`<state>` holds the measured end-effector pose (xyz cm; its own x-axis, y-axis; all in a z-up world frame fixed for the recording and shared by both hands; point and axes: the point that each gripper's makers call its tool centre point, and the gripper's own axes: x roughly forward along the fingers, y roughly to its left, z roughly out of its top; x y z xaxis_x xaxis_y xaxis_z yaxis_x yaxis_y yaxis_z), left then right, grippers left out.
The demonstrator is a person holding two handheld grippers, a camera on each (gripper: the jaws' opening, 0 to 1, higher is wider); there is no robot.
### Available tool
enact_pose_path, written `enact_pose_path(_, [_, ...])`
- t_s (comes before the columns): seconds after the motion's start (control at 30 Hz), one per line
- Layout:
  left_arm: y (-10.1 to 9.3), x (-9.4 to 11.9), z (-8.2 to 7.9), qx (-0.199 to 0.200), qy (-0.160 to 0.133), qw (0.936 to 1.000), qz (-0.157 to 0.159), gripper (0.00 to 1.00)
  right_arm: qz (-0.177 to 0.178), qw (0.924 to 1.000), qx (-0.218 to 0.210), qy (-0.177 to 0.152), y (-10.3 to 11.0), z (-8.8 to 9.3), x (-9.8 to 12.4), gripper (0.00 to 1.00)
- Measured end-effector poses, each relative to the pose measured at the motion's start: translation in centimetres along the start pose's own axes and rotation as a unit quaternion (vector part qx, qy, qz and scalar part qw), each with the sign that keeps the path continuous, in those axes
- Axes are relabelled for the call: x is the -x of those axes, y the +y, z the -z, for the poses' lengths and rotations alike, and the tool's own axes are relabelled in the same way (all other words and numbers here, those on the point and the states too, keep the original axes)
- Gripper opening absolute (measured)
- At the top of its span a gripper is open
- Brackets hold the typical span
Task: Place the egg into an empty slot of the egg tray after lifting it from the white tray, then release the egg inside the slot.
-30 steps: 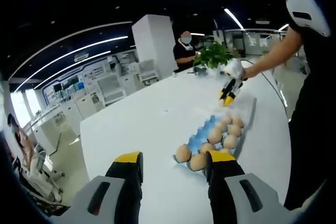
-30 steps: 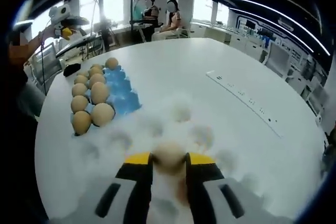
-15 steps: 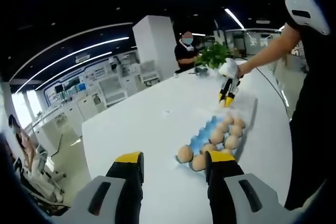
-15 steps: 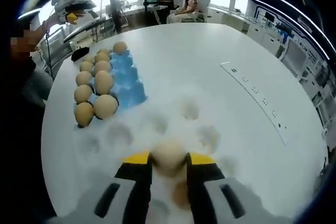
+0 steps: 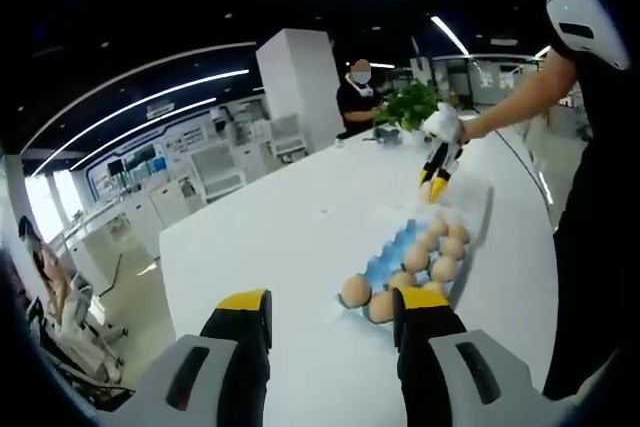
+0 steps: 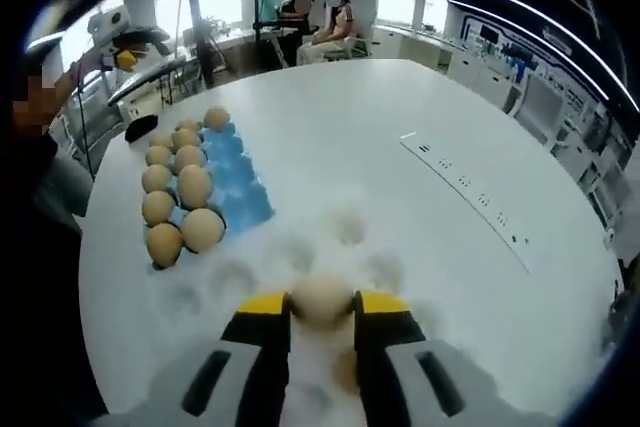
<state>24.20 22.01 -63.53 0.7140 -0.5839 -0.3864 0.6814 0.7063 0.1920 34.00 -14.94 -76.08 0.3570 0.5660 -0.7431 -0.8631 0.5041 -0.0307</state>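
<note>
My right tongs (image 6: 321, 309) grip an egg (image 6: 321, 299) between their yellow tips, held above the white tray (image 6: 385, 272), whose hollows show beneath and around it. A second egg (image 6: 343, 370) lies in the white tray just below, between my jaws. To the left of the white tray sits the blue egg tray (image 6: 235, 185), touching it, with eggs filling its outer rows and bare blue slots along the side nearest the white tray. Both trays rest on the white counter (image 6: 330, 137).

My left tongs (image 5: 330, 309) stand wide with nothing between them, held above the counter (image 5: 270, 247), near the end of the egg tray (image 5: 395, 252). Past the egg tray, my right tongs (image 5: 437, 182) point down above the white tray (image 5: 475, 202). A potted plant (image 5: 410, 107) stands at the counter's far edge.
</note>
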Motion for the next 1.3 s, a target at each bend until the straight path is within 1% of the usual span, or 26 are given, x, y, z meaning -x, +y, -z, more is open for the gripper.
enact_pose_path(0.1, [-0.2,-0.1,0.1,0.001,0.002,1.0,0.002,0.49,-0.005,0.9999,0.002,-0.01,0.4,-1.1,0.0,0.24])
enact_pose_path(0.17, [-0.3,-0.1,0.2,0.001,0.002,1.0,0.004,0.48,-0.012,0.9998,0.014,-0.012,0.8,-1.7,-0.3,0.24])
enact_pose_path(0.3, [-0.4,-0.1,0.2,0.002,0.001,1.0,0.004,0.48,-0.021,0.9993,0.021,-0.023,1.7,-3.0,-0.8,0.24])
enact_pose_path(0.33, [-0.3,-0.1,0.3,0.003,0.002,1.0,0.004,0.48,-0.028,0.9989,0.023,-0.029,2.2,-3.7,-1.2,0.24])
enact_pose_path(0.47, [-0.5,0.1,0.4,0.003,0.005,1.0,0.006,0.49,-0.039,0.9977,0.037,-0.04,3.3,-5.3,-2.0,0.24])
enact_pose_path(0.6, [-0.5,0.2,0.7,0.006,0.009,0.9999,0.006,0.51,-0.052,0.9966,0.04,-0.05,4.3,-6.7,-2.9,0.24])
enact_pose_path(0.63, [-0.5,0.2,0.7,0.005,0.009,0.9999,0.005,0.51,-0.058,0.9958,0.042,-0.057,4.9,-7.5,-3.3,0.24])
enact_pose_path(0.7, [-0.6,0.2,0.8,0.005,0.01,0.9999,0.007,0.51,-0.064,0.995,0.044,-0.063,5.3,-8.0,-3.6,0.24])
enact_pose_path(0.73, [-0.6,0.2,0.8,0.005,0.009,0.9999,0.007,0.51,-0.069,0.9942,0.051,-0.064,5.9,-8.7,-4.1,0.24])
enact_pose_path(0.87, [-0.5,0.2,0.8,0.006,0.006,0.9999,0.006,0.51,-0.083,0.9922,0.059,-0.072,7.3,-10.1,-5.2,0.24])
enact_pose_path(1.03, [-0.5,0.2,0.9,0.003,0.009,0.9999,0.006,0.52,-0.105,0.9878,0.077,-0.085,9.5,-12.1,-6.8,0.24])
enact_pose_path(1.3, [-0.3,0.3,0.9,0.004,0.009,0.9999,0.007,0.52,-0.122,0.984,0.088,-0.096,11.7,-14.2,-8.8,0.24])
